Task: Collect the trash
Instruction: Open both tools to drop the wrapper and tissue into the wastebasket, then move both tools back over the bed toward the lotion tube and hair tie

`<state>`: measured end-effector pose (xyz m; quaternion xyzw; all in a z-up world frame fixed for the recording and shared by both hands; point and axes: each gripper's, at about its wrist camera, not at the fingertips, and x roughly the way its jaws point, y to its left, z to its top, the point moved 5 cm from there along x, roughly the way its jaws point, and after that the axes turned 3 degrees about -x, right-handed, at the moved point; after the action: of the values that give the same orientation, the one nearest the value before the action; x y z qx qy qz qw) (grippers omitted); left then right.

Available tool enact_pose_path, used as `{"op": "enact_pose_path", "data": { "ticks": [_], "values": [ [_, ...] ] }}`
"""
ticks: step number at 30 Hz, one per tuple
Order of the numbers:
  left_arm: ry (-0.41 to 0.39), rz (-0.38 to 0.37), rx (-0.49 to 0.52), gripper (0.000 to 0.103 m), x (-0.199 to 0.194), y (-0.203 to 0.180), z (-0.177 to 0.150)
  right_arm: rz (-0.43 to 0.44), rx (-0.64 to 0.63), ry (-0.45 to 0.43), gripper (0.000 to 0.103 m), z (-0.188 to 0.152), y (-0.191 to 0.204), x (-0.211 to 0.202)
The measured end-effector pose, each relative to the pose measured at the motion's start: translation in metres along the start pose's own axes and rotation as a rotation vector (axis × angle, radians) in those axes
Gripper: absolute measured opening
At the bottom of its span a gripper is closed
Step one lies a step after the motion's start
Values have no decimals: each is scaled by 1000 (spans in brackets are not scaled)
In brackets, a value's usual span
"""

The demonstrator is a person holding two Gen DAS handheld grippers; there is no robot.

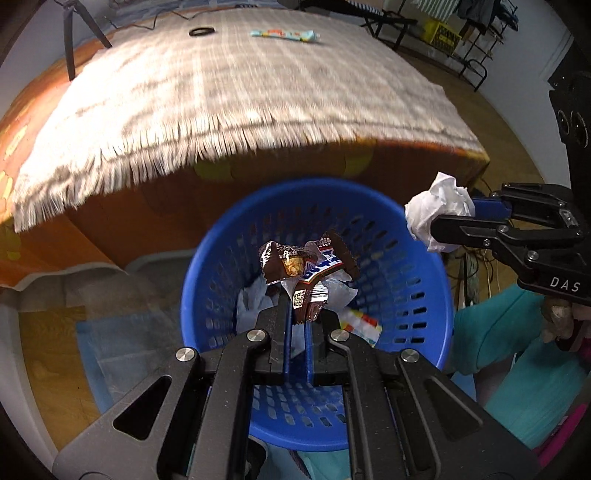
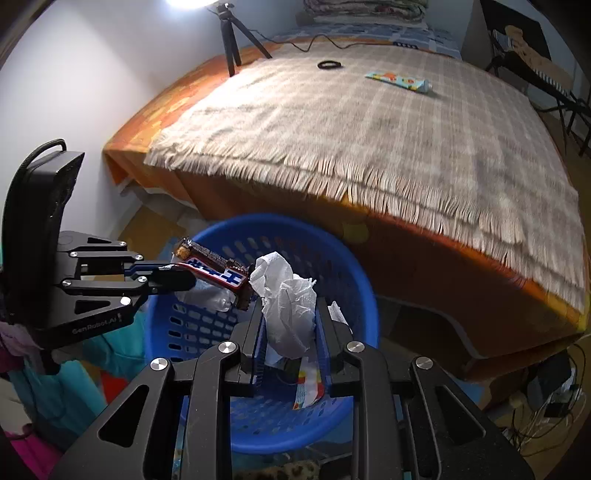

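Observation:
A blue slotted basket [image 1: 413,266] [image 2: 354,280] stands on the floor below the bed's edge, with paper and a colourful wrapper [image 1: 364,325] [image 2: 308,387] lying inside. My left gripper [image 1: 297,314] [image 2: 181,275] hangs over the basket, shut on a crumpled brown candy wrapper [image 1: 306,269] [image 2: 214,264]. My right gripper [image 2: 290,317] [image 1: 443,218] is shut on a crumpled white tissue [image 2: 290,306] [image 1: 437,206]. In the left wrist view the tissue is at the basket's right rim; in the right wrist view it hangs above the basket's inside.
A bed with a fringed plaid blanket [image 1: 221,103] [image 2: 369,129] fills the far side. On it lie a light blue tube-shaped wrapper [image 1: 284,35] [image 2: 399,81] and a black ring [image 1: 201,32] [image 2: 330,65]. A tripod [image 2: 232,40] stands at the bed's far left. Teal clothing [image 1: 517,350] lies beside the basket.

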<state>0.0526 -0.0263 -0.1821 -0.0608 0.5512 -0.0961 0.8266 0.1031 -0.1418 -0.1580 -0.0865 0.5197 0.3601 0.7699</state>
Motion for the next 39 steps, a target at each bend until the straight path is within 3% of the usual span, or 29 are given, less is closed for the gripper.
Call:
{"op": "enact_pose_path", "data": {
  "ticks": [11,15,19,24,26,29,32,39],
  "values": [
    [37,10,0,3,11,1,-10,-9,31,44,22,-12,-5,15],
    [50,17,-5,6,15,1,-8,-11,33,65,27,-14,-4,19],
    [47,33,-8,37,16,2,-9,-16,31,84,38,-17,-3,23],
    [42,46,-9,39,16,3,-9,-33,21,107,45,-19,-1,27],
    [41,50,-14,47,15,6,-9,-40,19,115,48,-20,-1,29],
    [36,58,-16,52,14,8,-8,-54,16,123,53,-20,-1,32],
    [31,62,-22,60,11,11,-7,-76,16,126,64,-20,-3,32],
    [22,65,-36,68,9,14,-3,-126,9,126,66,-19,-7,32]
  ]
}}
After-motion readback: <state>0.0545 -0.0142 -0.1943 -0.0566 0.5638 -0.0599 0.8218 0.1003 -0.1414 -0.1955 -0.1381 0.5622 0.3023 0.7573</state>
